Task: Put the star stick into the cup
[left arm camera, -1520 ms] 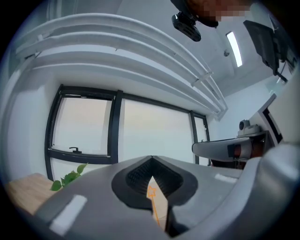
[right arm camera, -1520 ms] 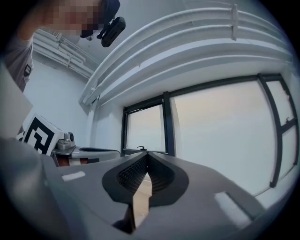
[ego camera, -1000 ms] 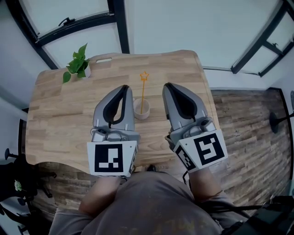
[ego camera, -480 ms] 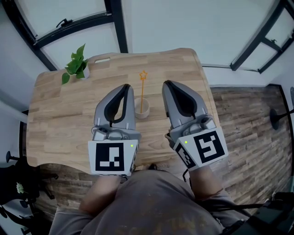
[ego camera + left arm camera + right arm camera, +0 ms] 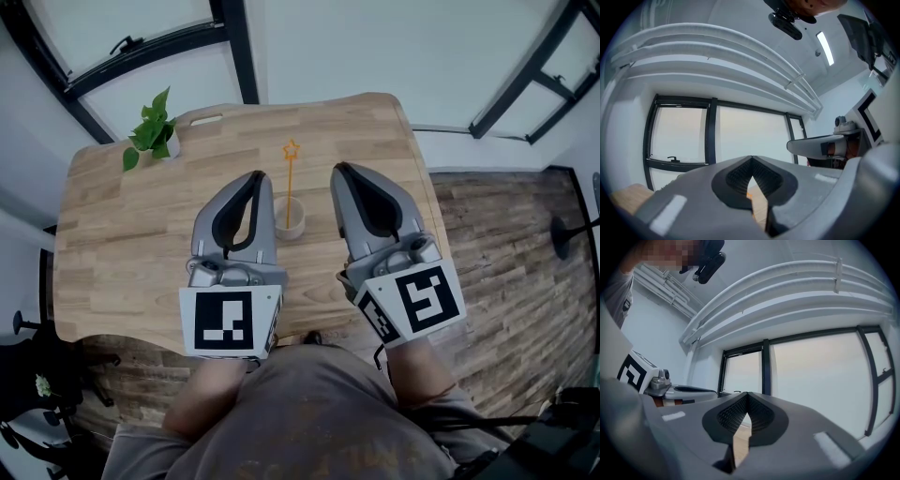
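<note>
In the head view an orange star stick (image 5: pixel 290 177) stands upright in a small pale cup (image 5: pixel 289 217) at the middle of the wooden table (image 5: pixel 112 244). My left gripper (image 5: pixel 255 177) hangs just left of the cup, shut and empty. On the cup's other side my right gripper (image 5: pixel 340 172) is also shut with nothing in it. Both point away from me, tilted up. In the left gripper view the left gripper (image 5: pixel 751 159) shows its tips meeting against a window. The right gripper view shows the right gripper (image 5: pixel 747 394) the same way.
A small green plant (image 5: pixel 150 136) in a white pot stands at the table's far left corner. Black-framed windows (image 5: pixel 141 47) run behind the table. Wood-plank floor (image 5: pixel 506 244) lies to the right, with a black stand (image 5: pixel 572 239) at the edge.
Neither gripper has moved relative to the cup or stick. The head view has drifted slightly, so the table sits a little higher and further left.
</note>
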`<state>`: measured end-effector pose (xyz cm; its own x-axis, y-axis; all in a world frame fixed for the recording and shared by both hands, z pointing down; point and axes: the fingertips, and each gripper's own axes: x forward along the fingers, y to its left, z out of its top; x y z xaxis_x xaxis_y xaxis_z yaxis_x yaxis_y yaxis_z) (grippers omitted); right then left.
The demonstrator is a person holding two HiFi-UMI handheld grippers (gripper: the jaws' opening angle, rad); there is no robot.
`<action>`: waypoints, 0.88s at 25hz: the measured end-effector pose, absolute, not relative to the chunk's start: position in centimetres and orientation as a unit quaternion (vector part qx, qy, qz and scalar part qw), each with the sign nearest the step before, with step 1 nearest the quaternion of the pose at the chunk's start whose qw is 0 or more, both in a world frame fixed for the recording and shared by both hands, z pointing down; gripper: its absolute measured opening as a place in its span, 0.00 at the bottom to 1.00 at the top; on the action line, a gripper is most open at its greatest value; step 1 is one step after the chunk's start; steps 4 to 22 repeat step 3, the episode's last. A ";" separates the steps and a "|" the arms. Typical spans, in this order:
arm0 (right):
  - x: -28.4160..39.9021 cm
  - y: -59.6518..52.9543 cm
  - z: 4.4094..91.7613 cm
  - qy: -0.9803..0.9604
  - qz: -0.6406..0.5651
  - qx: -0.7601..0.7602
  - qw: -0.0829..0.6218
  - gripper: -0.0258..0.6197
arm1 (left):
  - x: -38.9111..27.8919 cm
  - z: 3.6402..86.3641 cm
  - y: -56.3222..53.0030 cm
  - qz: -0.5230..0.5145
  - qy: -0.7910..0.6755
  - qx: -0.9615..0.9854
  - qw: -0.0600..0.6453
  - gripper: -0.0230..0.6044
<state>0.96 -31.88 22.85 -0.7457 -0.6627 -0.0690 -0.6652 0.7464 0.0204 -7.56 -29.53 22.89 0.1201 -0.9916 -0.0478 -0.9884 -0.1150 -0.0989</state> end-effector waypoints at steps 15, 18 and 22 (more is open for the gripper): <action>0.9 -32.0 23.0 0.934 0.021 -0.355 0.028 0.08 | -7.6 23.0 -29.7 -0.017 0.664 -0.746 0.052 0.04; 0.9 -32.0 23.0 0.934 0.021 -0.355 0.028 0.08 | -7.6 23.0 -29.7 -0.017 0.664 -0.746 0.052 0.04; 0.9 -32.0 23.0 0.934 0.021 -0.355 0.028 0.08 | -7.6 23.0 -29.7 -0.017 0.664 -0.746 0.052 0.04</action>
